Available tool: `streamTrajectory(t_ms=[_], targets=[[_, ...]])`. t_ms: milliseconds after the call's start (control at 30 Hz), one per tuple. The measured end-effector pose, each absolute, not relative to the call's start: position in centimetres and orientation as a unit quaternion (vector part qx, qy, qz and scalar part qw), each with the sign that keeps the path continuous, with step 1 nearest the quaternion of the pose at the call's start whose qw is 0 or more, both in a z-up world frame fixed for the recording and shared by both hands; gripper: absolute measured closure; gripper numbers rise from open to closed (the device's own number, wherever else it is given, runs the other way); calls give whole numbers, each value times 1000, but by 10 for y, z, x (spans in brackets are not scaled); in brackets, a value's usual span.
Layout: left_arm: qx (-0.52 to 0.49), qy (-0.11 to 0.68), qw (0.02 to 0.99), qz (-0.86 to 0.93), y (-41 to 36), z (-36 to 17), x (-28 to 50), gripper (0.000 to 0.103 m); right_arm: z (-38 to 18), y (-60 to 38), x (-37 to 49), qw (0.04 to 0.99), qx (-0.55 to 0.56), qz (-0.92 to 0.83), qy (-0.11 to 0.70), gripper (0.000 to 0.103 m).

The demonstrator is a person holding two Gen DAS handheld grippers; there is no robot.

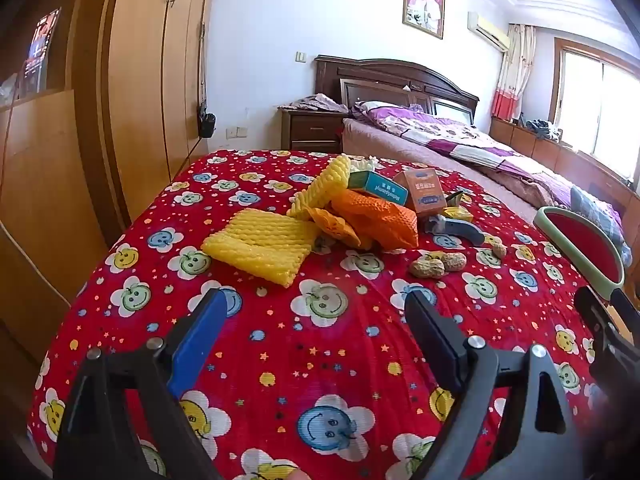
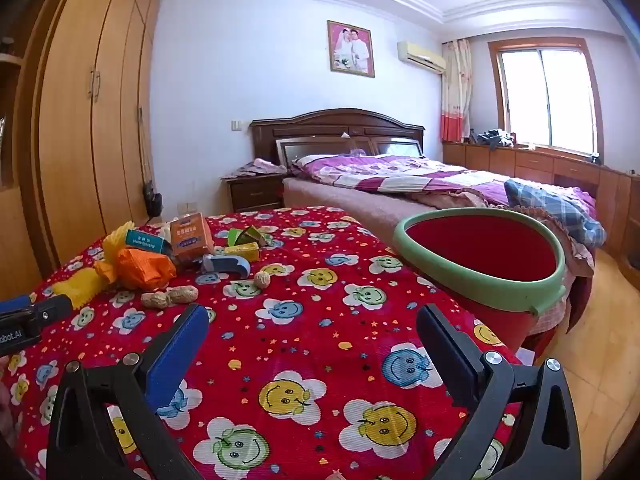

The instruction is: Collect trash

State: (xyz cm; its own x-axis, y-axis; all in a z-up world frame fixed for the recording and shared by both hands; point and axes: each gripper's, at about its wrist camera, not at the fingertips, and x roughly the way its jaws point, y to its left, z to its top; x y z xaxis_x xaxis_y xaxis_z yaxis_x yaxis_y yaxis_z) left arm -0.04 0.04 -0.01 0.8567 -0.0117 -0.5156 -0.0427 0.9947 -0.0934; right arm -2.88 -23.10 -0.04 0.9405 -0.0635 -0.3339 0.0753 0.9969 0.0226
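Both grippers hover low over the desk point(image 2: 304, 344) with the red smiley-flower cloth, nothing held. Left gripper point(image 1: 316, 312): fingers wide apart, empty. Right gripper point(image 2: 312, 328): fingers wide apart, empty too. Trash sits in a pile toward the far side of the desk: flat yellow foam net point(image 1: 260, 244), rolled yellow foam net point(image 1: 320, 190), orange foam net point(image 1: 376, 216), teal box point(image 1: 378, 187), orange box point(image 1: 425, 192), peanut shells point(image 1: 438, 264) just this side of the pile. Red bin point(image 2: 484, 256) with green rim stands at the desk's right edge, apart from the pile, open top, just ahead of the right gripper.
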Motion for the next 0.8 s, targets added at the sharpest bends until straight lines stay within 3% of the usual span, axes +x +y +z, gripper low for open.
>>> streamTrajectory(t_ms=[800], targets=[[-45, 268, 962, 10, 1, 1, -2, 13, 0, -231, -32, 986, 19, -35, 162, 0]])
